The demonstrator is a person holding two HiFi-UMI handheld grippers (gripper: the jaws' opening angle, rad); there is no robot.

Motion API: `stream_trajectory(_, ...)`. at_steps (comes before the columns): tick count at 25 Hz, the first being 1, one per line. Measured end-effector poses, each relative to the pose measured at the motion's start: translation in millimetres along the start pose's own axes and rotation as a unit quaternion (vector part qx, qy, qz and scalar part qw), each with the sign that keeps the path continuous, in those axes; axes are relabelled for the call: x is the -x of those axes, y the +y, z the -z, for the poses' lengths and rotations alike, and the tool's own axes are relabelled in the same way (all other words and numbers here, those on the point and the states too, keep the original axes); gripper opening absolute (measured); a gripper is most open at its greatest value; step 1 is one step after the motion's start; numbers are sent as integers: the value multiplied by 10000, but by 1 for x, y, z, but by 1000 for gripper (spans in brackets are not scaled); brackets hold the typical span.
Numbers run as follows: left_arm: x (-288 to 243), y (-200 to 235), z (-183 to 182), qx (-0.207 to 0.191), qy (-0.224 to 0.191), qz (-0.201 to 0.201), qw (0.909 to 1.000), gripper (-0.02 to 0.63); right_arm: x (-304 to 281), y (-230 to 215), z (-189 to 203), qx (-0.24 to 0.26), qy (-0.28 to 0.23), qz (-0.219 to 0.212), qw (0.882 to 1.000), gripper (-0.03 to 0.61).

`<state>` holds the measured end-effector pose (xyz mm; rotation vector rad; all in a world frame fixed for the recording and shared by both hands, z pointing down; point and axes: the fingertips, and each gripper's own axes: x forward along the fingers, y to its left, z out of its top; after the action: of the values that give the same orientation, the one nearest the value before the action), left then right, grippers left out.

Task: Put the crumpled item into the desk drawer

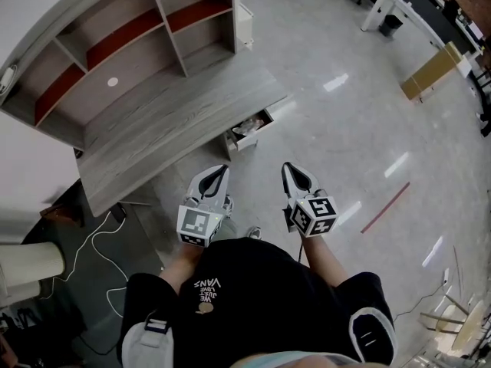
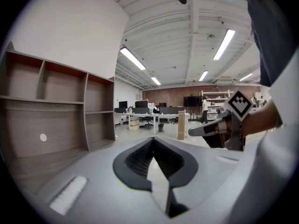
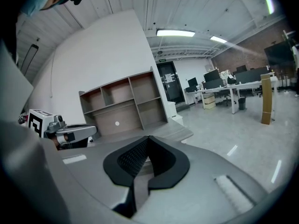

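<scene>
You hold the left gripper [image 1: 221,172] and the right gripper [image 1: 291,171] side by side in front of your waist, tips pointing toward the grey wood-grain desk [image 1: 169,121]. Each claw has its black ribbed pads pressed together with nothing between them. The pale crumpled item [image 1: 248,126] lies inside the open white desk drawer [image 1: 239,143], well apart from both grippers, above the glossy grey floor [image 1: 360,136].

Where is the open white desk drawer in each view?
Head view: centre, open white desk drawer under the grey wooden desk's right end.
Left gripper view: not in it.
Right gripper view: not in it.
Shared landmark: grey wooden shelf unit, in all three.
</scene>
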<state>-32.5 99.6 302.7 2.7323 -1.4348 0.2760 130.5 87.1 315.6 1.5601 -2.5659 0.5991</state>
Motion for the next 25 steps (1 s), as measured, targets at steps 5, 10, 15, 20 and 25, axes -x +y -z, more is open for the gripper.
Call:
stream_trajectory(5,9,2,-4,-25,-17,-93,10000,51,4,1,-3,68,-62,40,9999,2)
stream_trajectory(10,13,3,-5,-9,-50,-108,9999,52,5,3,-9,148,-132,87,9998,2)
stream_trajectory(15,14,4,-10,-15,-102,-129,9999,52,5,5,-17,218,-228,110,9994,2)
stream_trajectory(20,18,5,-9,-11,-57,-137,9999,52,3,8,-17,272,-217,112,9993,2)
stream_trajectory(25,17,7,-8,51,-60,-145,9999,52,1,6,-16,262,-185,136,9994,2)
